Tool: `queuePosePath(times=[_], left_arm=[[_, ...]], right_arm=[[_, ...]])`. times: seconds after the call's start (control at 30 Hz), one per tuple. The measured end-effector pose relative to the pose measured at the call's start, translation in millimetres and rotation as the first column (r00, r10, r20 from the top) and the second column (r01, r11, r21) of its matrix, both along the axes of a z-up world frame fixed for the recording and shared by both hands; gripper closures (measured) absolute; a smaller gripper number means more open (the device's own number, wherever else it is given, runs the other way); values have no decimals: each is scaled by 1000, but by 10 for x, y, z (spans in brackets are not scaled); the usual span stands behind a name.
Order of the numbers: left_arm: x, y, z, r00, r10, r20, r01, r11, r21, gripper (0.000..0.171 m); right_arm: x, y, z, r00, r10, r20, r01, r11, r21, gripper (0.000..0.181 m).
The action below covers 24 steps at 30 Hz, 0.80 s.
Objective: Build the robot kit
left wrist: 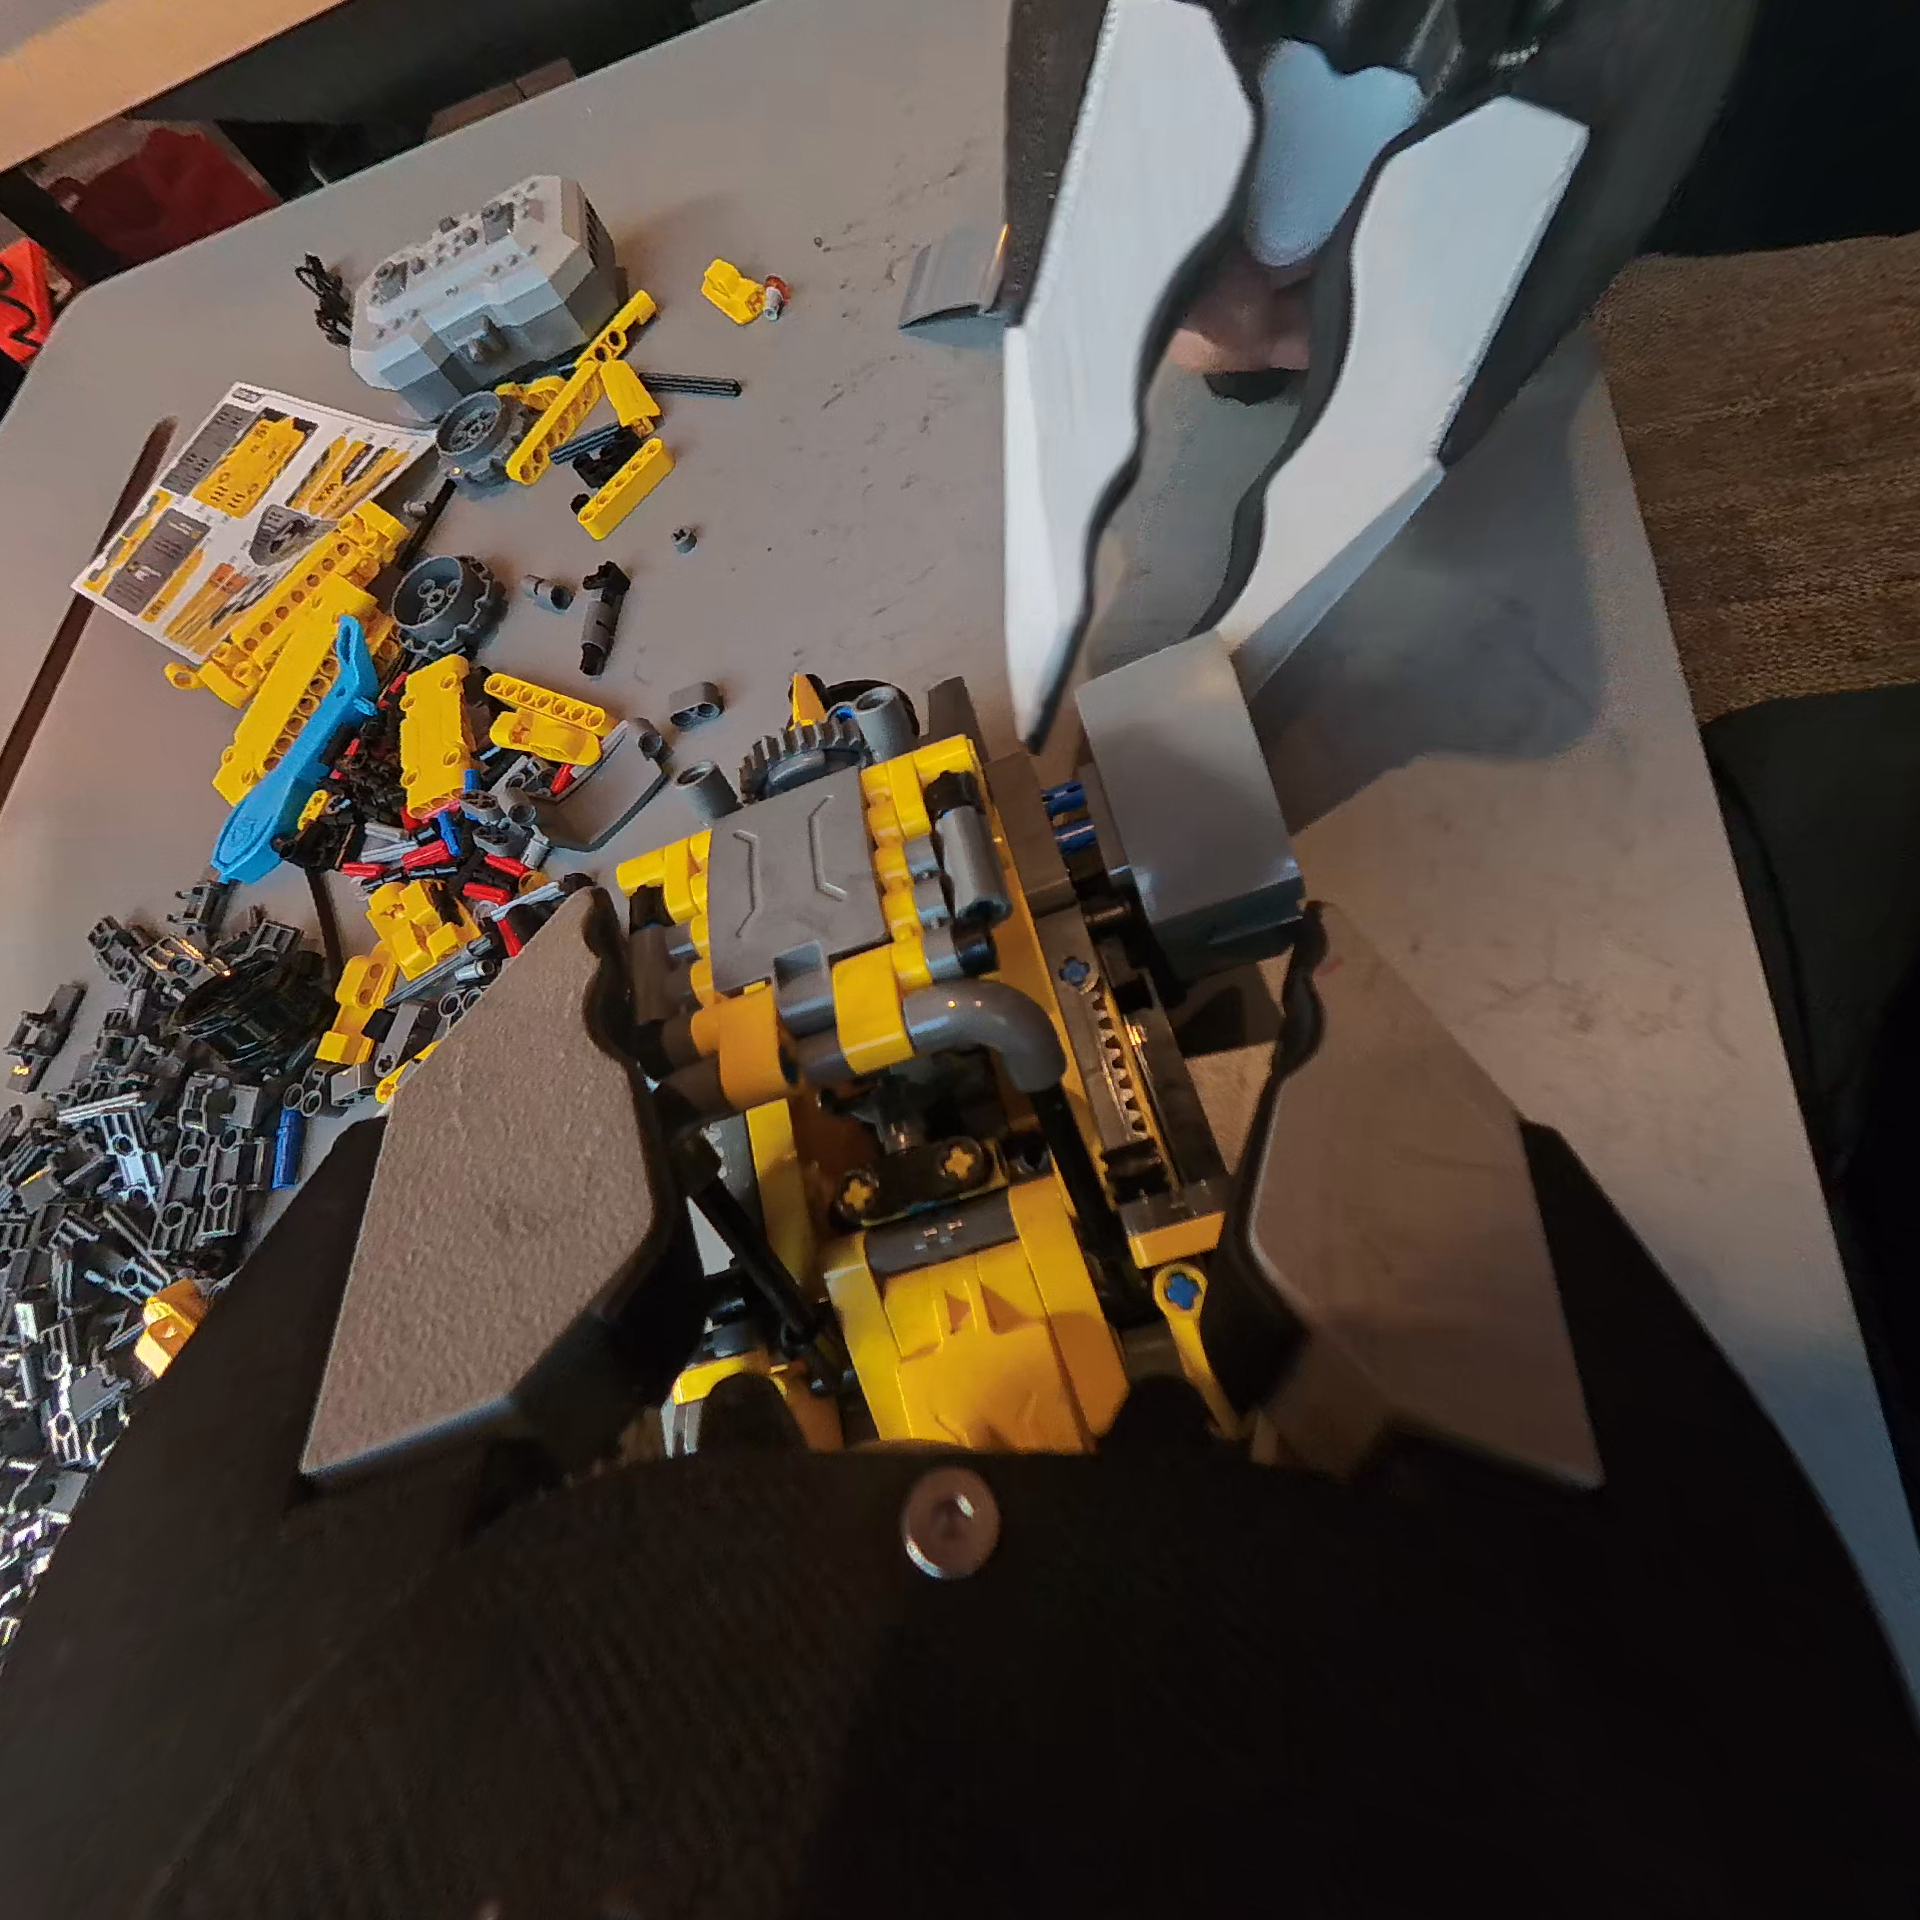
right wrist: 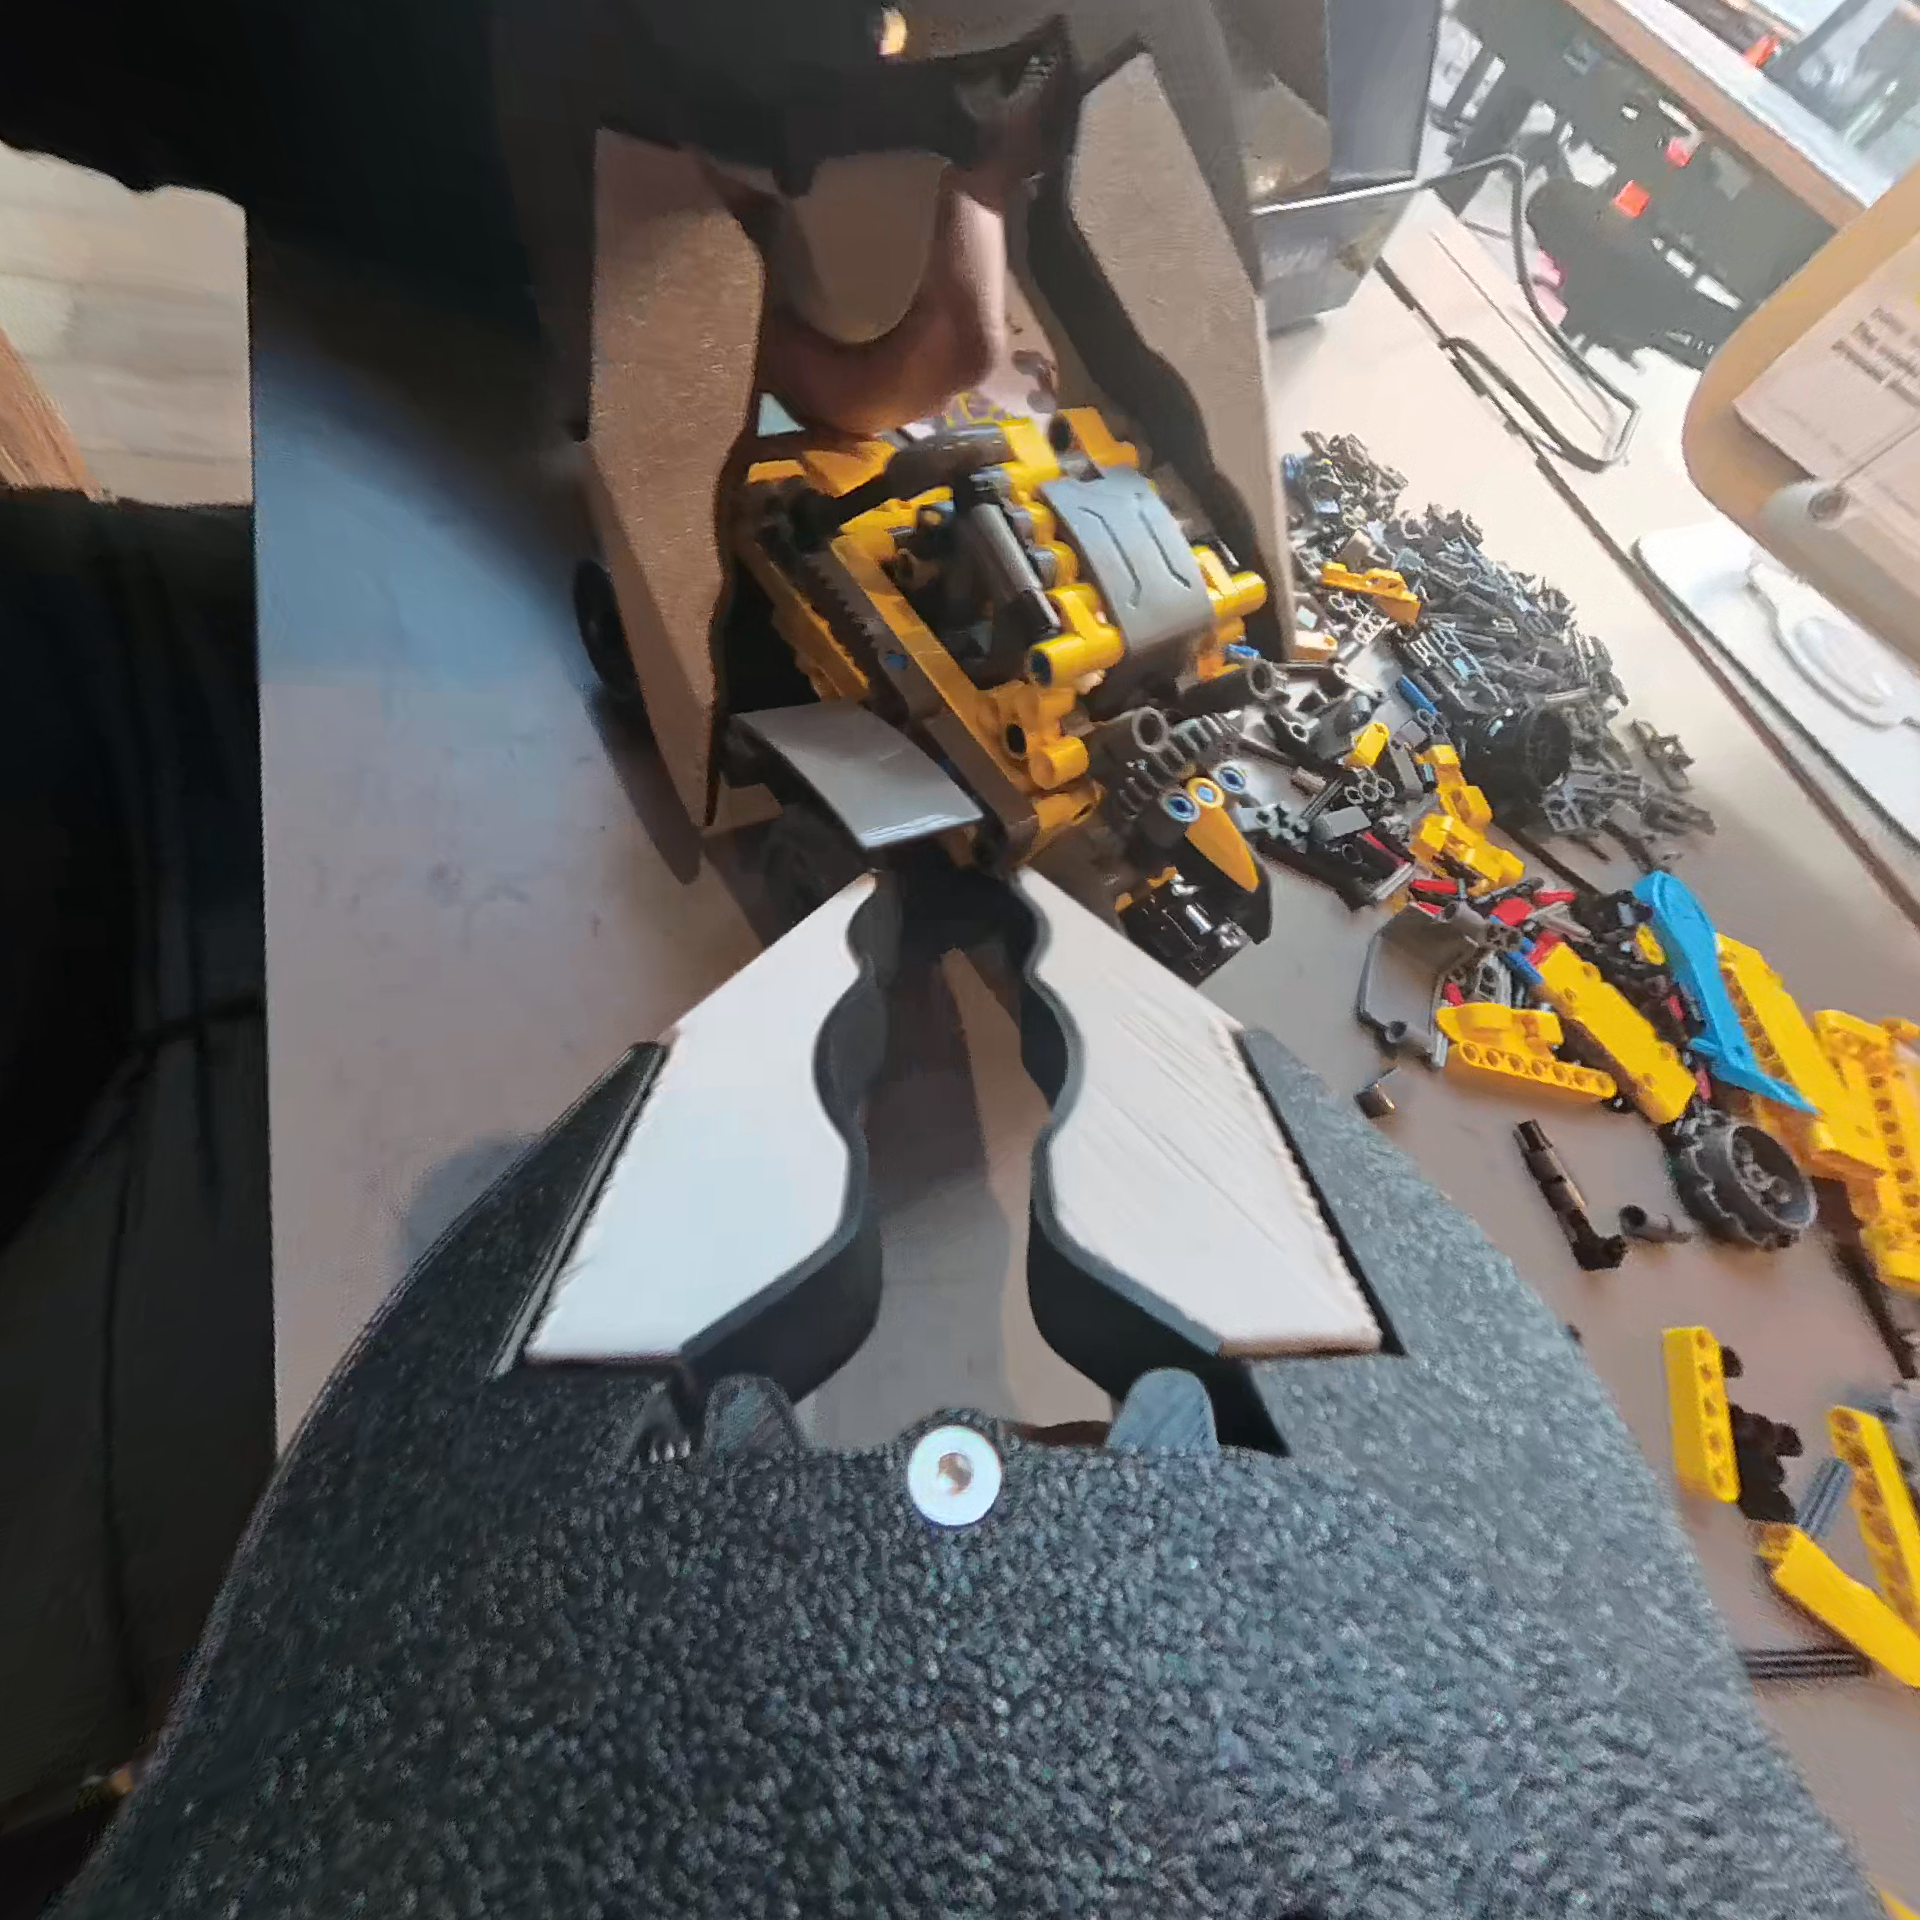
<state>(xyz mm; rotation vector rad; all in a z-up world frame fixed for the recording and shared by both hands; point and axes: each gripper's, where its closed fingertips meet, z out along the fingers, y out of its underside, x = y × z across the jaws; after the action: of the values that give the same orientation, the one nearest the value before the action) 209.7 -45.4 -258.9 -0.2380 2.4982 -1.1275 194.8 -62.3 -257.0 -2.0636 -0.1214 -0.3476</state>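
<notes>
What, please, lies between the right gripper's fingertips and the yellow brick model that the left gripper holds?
A flat grey panel sticking out of the model; the right gripper is open just short of it, in the right wrist view.

Yellow-and-grey brick vehicle model (left wrist: 894, 1049): glossy moulded plastic, smooth curved grey panel (right wrist: 862, 777) at its end. Left gripper (left wrist: 935, 1049): matt, grainy finger plates, woven-look black body. Right gripper (right wrist: 940, 935): rough pebbled black shell, smooth pale finger plates, shiny metal screw (right wrist: 953, 1476). Table (left wrist: 831, 343): matt grey, scuffed. Instruction sheet (left wrist: 239, 488): printed paper. Loose bricks (left wrist: 343, 790): shiny plastic.
</notes>
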Motion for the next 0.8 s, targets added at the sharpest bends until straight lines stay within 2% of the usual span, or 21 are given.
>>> queuePosePath(times=[0.07,0.13,0.23,0.53,0.57,0.7,0.8], left_arm=[[0,-2,0,1000,0,1,0,1000,1,49],[0,-2,-1,1000,-1,2,1,1000,2,49],[0,-2,-2,1000,-1,1,1,1000,3,49],[-3,0,-3,1000,-6,-3,6,1000,3,50],[-3,0,-3,1000,-7,-3,7,1000,3,50],[-5,-1,-2,1000,-10,-4,10,1000,2,50],[-11,-3,-1,1000,-16,-3,16,1000,0,50]], right_arm=[[11,10,41,996,5,-85,-2,999,38,156],[-37,41,84,987,48,-155,-37,996,76,158],[-12,57,85,983,66,-170,-52,995,83,160],[25,74,69,964,80,-255,-61,995,82,150],[7,75,67,961,93,-259,-75,994,82,155],[4,80,65,957,127,-259,-110,991,81,155],[22,87,62,948,144,-285,-126,989,81,148]])
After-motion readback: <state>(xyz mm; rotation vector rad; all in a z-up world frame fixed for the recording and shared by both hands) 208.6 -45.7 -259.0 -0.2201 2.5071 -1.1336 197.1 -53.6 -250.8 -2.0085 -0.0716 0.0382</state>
